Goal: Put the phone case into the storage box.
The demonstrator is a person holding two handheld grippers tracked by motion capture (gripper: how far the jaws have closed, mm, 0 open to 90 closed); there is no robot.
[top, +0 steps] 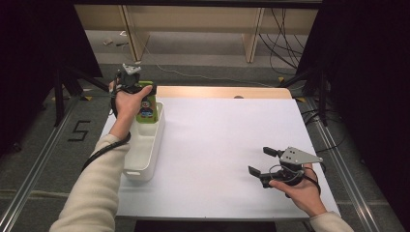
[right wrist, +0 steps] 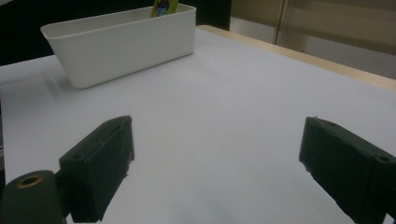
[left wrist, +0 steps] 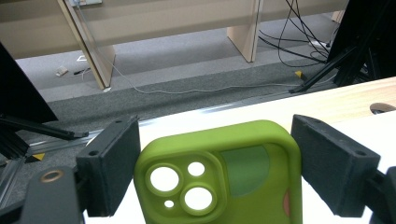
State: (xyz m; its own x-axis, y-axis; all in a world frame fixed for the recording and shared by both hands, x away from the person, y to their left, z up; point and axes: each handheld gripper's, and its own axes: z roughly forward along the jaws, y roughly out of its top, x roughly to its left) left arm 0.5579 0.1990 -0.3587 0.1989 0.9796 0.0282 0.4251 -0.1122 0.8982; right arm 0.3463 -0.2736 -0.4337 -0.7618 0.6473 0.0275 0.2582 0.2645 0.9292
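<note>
A lime-green phone case (left wrist: 224,177) with camera cut-outs stands upright between the pads of my left gripper (left wrist: 217,163), which is shut on its two sides. From above, the left gripper (top: 141,91) holds the phone case (top: 146,110) at the far end of a long white bin (top: 145,154), with the case's lower part inside the bin. My right gripper (top: 258,160) rests low over the white table near its front right corner, jaws wide apart and nothing between them. In the right gripper view, the right gripper (right wrist: 217,158) faces the bin (right wrist: 126,46), where the case's top (right wrist: 163,7) pokes out.
The white table top (top: 217,145) stretches between the bin and the right hand. A wooden strip (top: 222,92) runs along the far edge. Beyond it lie grey floor, wooden furniture legs (top: 251,43) and loose cables (top: 285,43). Black stands flank both sides.
</note>
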